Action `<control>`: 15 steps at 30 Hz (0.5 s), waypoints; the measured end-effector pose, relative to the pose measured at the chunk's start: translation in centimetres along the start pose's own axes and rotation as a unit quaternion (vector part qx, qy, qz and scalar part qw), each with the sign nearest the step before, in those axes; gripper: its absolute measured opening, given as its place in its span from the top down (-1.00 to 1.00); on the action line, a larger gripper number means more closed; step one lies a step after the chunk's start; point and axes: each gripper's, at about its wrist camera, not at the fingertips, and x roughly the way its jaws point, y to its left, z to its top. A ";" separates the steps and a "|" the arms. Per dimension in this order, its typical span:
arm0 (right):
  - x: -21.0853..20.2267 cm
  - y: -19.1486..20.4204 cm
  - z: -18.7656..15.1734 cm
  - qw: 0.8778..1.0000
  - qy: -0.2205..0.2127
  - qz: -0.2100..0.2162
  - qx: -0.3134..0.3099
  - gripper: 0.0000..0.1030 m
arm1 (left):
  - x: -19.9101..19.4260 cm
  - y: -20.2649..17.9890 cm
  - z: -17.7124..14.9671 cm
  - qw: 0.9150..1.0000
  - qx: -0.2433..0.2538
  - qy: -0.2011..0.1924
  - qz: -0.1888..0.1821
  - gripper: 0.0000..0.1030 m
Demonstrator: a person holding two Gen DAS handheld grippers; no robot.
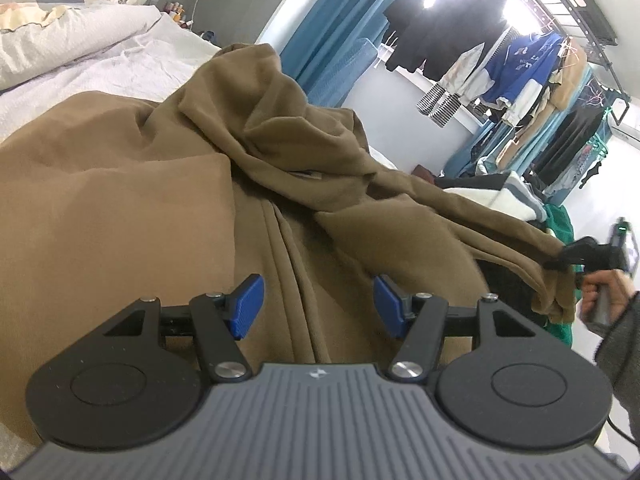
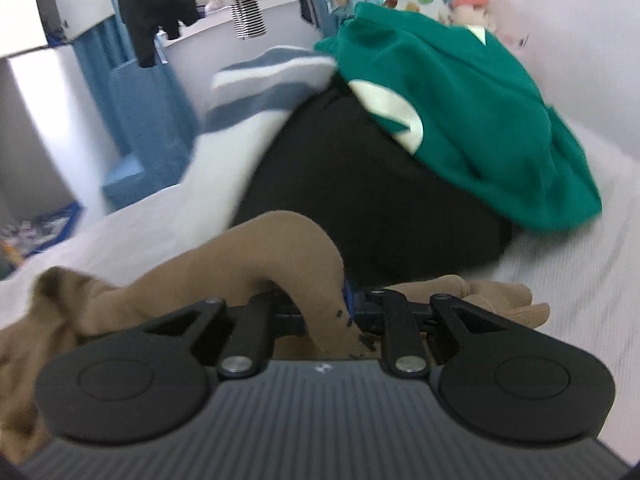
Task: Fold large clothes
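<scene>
A large brown garment (image 1: 132, 184) lies spread over the bed (image 1: 100, 68), its near part fairly flat with a few long folds running toward the camera, its far part bunched into a rumpled heap. From that heap one long strip of the fabric stretches out to the right, lifted off the bed and pulled fairly taut.

The left gripper (image 1: 318, 306) hovers low over the flat part of the garment. Its blue fingers (image 1: 246, 306) stand well apart with only the cloth's surface beneath them — nothing is pinched between them.

The right gripper (image 1: 560, 258) sits at the far end of the stretched strip, held by a hand (image 1: 604, 292) in a grey sleeve (image 1: 624, 344). In its own view the gripper (image 2: 346, 300) has its fingers drawn close together, clamped on a thick fold of the brown fabric that humps up over them and spills to the left and below; a smaller bit of the cloth pokes out on the right.

Beyond the right gripper a pile of other clothes rests on the bed: a green garment (image 2: 460, 120) on top, a black one (image 2: 360, 200) under it, and a blue-and-white striped one (image 2: 256, 96) beside them. Past the bed, more clothes hang on a rack (image 1: 520, 68) by the bright window, next to blue curtains (image 1: 332, 48).
</scene>
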 end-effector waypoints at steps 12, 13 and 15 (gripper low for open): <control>10.2 -2.6 -4.1 0.999 0.014 -0.049 0.020 0.54 | 1.3 0.2 0.2 1.000 0.016 0.007 0.026 -0.29; 10.1 -2.5 -4.1 0.999 0.011 -0.049 0.014 0.51 | 1.3 0.1 0.1 1.000 0.016 0.006 0.025 -0.29; 9.1 -2.4 -4.3 0.999 0.007 -0.049 0.011 0.43 | 1.2 0.1 0.3 1.000 0.015 0.004 0.024 -0.29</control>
